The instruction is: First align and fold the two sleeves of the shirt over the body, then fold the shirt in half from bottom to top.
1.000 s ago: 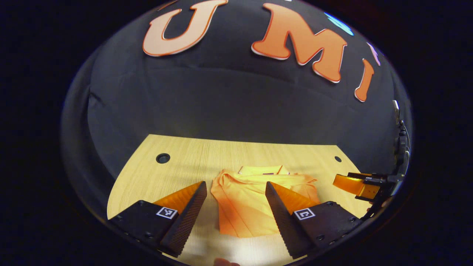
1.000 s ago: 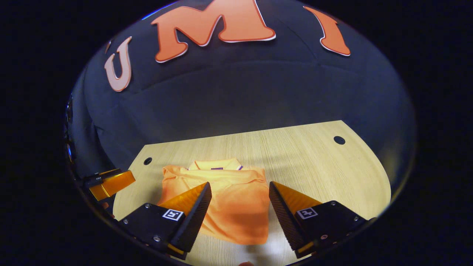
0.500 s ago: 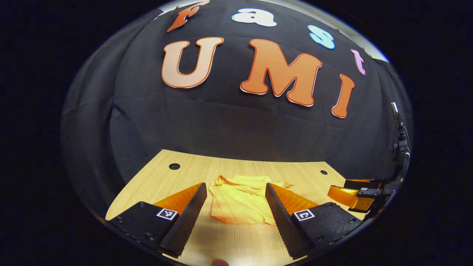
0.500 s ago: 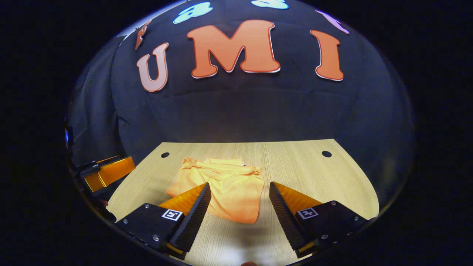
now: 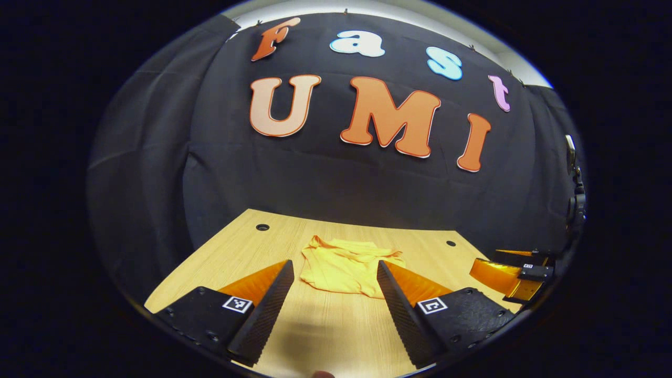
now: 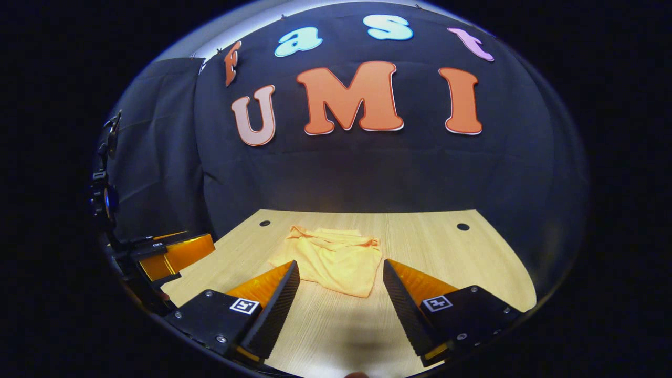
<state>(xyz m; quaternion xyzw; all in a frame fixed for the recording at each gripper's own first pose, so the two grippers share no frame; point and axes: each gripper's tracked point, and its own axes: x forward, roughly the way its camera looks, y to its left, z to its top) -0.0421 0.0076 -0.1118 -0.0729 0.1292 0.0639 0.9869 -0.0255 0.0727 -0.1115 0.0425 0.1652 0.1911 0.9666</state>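
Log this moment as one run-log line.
orange folded shirt: lying on light wooden table | left gripper: open, holding nothing | right gripper: open, holding nothing | fold: appears complete

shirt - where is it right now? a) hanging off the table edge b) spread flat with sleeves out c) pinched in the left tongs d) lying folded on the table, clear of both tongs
d: the shirt lies as a folded bundle on the table, beyond the open left tongs and the open right tongs, touched by neither.
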